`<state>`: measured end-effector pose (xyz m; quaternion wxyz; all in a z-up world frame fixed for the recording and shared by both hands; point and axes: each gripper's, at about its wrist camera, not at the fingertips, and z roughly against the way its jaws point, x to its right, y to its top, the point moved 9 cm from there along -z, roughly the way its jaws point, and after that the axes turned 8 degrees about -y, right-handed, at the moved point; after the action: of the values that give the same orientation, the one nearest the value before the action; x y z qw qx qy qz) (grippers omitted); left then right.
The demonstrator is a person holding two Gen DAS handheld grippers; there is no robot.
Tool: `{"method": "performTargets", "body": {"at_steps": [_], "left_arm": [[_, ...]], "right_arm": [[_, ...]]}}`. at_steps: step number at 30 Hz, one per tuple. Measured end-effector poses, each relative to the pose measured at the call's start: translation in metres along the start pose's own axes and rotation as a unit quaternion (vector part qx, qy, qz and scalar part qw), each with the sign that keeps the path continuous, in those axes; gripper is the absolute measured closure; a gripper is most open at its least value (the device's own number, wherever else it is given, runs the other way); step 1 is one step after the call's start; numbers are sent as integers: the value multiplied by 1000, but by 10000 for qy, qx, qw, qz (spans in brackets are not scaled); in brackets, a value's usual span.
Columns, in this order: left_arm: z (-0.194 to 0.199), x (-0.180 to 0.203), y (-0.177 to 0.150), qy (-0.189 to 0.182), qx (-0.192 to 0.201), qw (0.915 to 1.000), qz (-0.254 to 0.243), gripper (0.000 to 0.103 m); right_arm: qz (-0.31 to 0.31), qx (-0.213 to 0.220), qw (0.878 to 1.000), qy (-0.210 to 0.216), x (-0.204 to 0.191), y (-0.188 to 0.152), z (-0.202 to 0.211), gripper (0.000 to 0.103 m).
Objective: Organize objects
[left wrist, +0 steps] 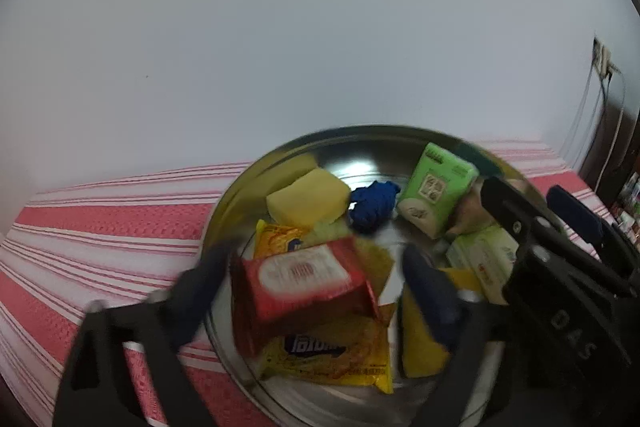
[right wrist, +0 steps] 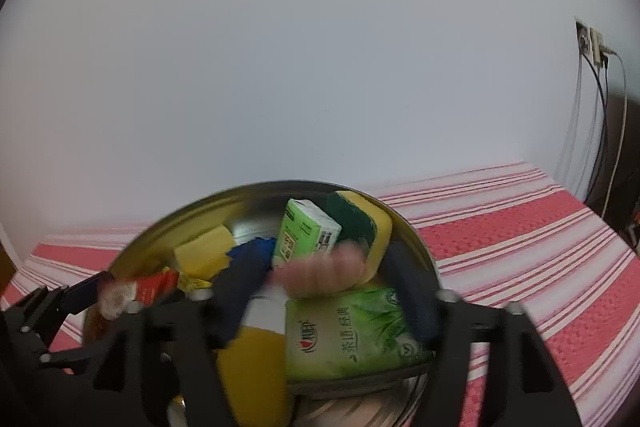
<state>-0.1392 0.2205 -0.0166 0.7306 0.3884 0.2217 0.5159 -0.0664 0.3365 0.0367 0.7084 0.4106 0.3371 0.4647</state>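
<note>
Right now both of my grippers hang over the same steel bowl [left wrist: 240, 187] on the red-striped cloth [left wrist: 100, 227], and nearly everything to be organized already lies inside it. My left gripper [left wrist: 316, 279] has its jaws spread wide, one finger out by the bowl's left rim and the other toward its middle, and the red packet [left wrist: 304, 279] sits in the gap between them with clear space on both sides, so nothing is clamped. It lies on top of the yellow snack bag [left wrist: 332, 355], its long axis running roughly across the gap, from one finger toward the other. My right gripper [right wrist: 320, 291] is also parted and grips nothing; the green tissue pack [right wrist: 348, 335] lies flat between and just under its fingers, with a yellow-and-white bottle [right wrist: 256, 347] beside it on the left. Further back stand the green carton [right wrist: 308, 235], the yellow sponge [left wrist: 308, 199] and the blue cloth ball [left wrist: 374, 205]. Something pinkish and blurred [right wrist: 324, 271] crosses the right view; I cannot tell what it is. I judge the left hand nearer the red packet and the right nearer the tissue pack, so either hand could pull straight back clear of the bowl without crossing the other.
</note>
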Motion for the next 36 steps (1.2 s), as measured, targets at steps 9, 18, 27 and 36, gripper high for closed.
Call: {"method": "performTargets", "body": {"at_steps": [9, 18, 27, 36], "left_arm": [[34, -19, 0, 22, 600, 9981, 134, 1], [61, -48, -6, 481, 1126, 9924, 134, 0], [70, -61, -23, 646, 1269, 9898, 97, 0], [107, -73, -32, 645, 1541, 9855, 296, 0]], "right_arm": [[-126, 715, 9972, -150, 6, 7, 32, 16], [-434, 1302, 9885, -628, 21, 9, 68, 16], [-475, 1514, 9814, -1081, 22, -2, 97, 10], [-400, 2031, 9679, -1428, 17, -8, 134, 5]]}}
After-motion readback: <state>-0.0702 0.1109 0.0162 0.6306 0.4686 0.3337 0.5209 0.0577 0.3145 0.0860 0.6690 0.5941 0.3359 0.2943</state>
